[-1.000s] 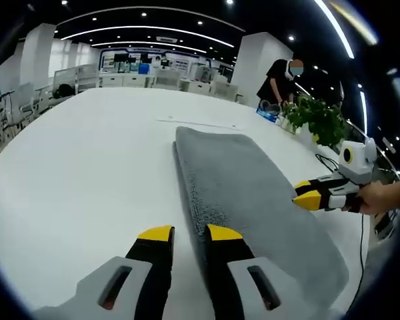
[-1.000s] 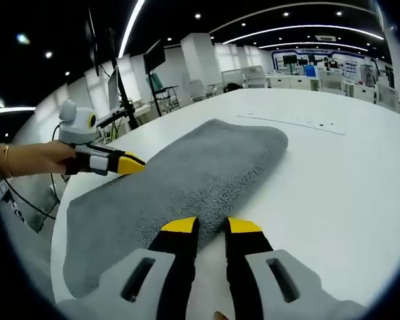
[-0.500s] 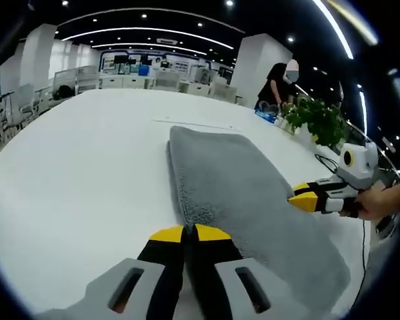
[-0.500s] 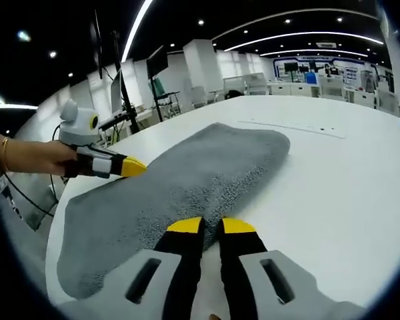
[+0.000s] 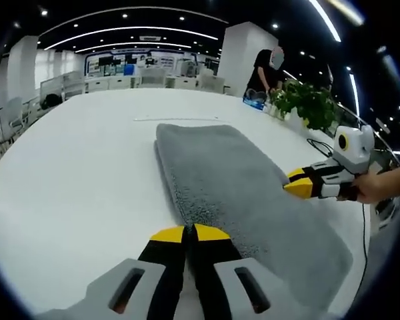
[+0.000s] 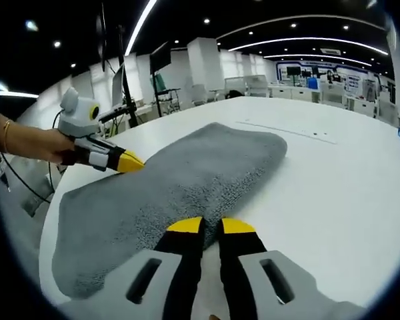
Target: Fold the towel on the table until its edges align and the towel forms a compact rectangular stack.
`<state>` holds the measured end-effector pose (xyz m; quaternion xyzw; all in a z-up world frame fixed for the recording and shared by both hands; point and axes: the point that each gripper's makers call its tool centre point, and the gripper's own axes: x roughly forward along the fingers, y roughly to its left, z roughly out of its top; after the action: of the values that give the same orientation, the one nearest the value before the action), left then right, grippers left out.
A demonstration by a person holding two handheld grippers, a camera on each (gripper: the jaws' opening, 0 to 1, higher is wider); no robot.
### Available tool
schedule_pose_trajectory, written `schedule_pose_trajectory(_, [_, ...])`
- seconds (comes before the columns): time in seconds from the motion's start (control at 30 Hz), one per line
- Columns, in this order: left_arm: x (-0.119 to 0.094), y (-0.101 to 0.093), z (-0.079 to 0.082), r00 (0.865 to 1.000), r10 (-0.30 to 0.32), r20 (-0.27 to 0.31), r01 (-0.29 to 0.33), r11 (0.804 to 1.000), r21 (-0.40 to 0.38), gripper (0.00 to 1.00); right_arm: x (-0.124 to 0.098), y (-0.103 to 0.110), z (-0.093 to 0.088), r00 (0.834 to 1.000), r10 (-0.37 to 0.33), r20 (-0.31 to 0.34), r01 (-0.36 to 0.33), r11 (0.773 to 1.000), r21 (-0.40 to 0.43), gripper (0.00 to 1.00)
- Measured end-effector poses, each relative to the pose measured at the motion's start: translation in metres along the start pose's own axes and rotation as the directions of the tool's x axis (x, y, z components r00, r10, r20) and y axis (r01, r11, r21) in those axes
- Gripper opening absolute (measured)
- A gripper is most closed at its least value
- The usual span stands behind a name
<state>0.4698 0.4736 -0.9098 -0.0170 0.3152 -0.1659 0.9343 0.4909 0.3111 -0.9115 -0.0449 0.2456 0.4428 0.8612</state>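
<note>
The grey towel (image 5: 240,187) lay flat on the white counter (image 5: 73,173) as a long strip, apparently already folded once lengthwise, one long side rounded and thick like a fold.

In the left gripper view, the left gripper (image 5: 190,233) sat at the near part of that thick long edge, its yellow-tipped fingers drawn together; whether pile was caught between them could not be confirmed. In the right gripper view, the right gripper (image 6: 211,225) stood at the opposite long edge, its fingers nearly together with a sliver of gap, again no clear hold on cloth.

Both tools were placed level with each other across the strip. Judged: this pairing suited taking the near end at both sides to carry it over the far end, halving the length.

A potted plant (image 5: 307,110) stood well apart, beyond the towel.
</note>
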Motion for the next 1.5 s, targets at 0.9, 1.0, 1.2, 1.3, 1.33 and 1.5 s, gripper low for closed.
schedule_pose_trajectory(0.9, [0.007,-0.12,-0.019,0.985,-0.172,-0.012,0.172,0.985,0.033,0.04,-0.114,-0.026,-0.056,0.985,-0.171,0.002,0.171,0.984,0.048,0.06])
schedule_pose_trajectory(1.0, [0.004,-0.125,-0.022,0.985,-0.173,0.002,0.173,0.985,0.019,0.04,-0.118,-0.024,-0.058,0.984,-0.178,0.009,0.177,0.983,0.058,0.05])
schedule_pose_trajectory(1.2, [0.002,-0.126,-0.023,0.985,-0.172,0.025,0.172,0.985,-0.002,0.04,-0.119,-0.023,-0.058,0.979,-0.204,0.003,0.204,0.977,0.069,0.05])
schedule_pose_trajectory(1.3, [0.002,-0.126,-0.022,0.983,-0.184,0.02,0.184,0.983,0.016,0.04,-0.119,-0.023,-0.058,0.978,-0.211,0.001,0.209,0.972,0.109,0.05])
schedule_pose_trajectory(1.33, [0.002,-0.125,-0.022,0.982,-0.19,0.014,0.19,0.982,0.015,0.04,-0.118,-0.024,-0.058,0.979,-0.202,-0.012,0.202,0.97,0.134,0.06])
schedule_pose_trajectory(1.5, [0.0,-0.127,-0.019,0.975,-0.218,-0.05,0.222,0.964,0.143,0.06,-0.121,-0.026,-0.053,0.986,-0.168,-0.023,0.169,0.968,0.183,0.07])
